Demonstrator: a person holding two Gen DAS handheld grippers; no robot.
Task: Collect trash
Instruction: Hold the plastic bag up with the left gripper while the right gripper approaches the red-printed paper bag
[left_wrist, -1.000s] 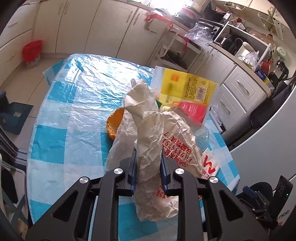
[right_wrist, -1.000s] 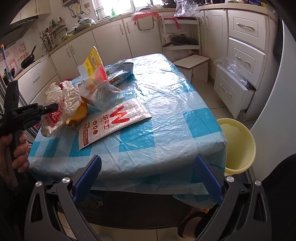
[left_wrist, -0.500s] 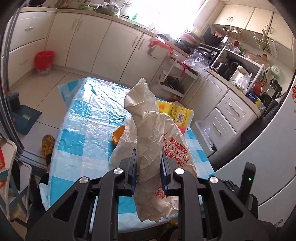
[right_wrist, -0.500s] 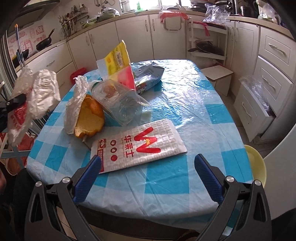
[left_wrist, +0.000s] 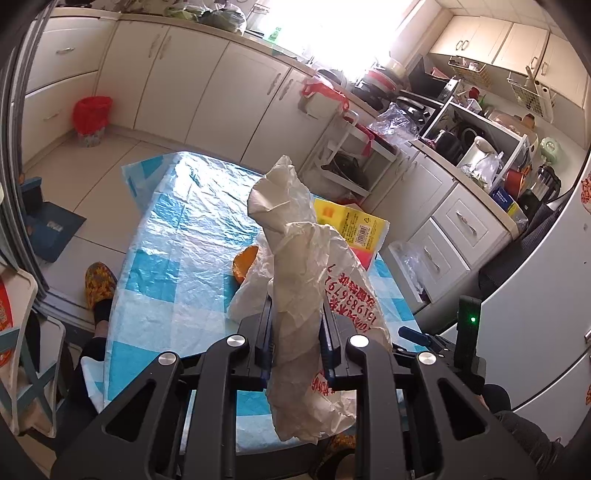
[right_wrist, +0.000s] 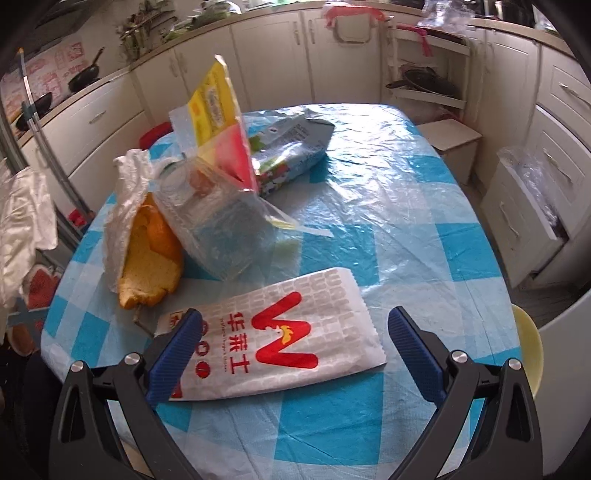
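Left gripper (left_wrist: 295, 332) pinches crumpled bag (left_wrist: 303, 280) aloft (right gripper (right_wrist: 295, 343) agape).

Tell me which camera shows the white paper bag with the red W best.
The right wrist view: the paper bag lies flat on the table, fully visible between the open right gripper. The left wrist view hides it.

Both fisheye cameras sit just behind their own fingers. The left looks steeply down the table (left_wrist: 162, 236) from one end toward the cabinets; the right looks down closer from another side. Both share the yellow packet (left_wrist: 354, 225) (right_wrist: 212, 107) and orange peel (left_wrist: 244, 263) (right_wrist: 151, 266).
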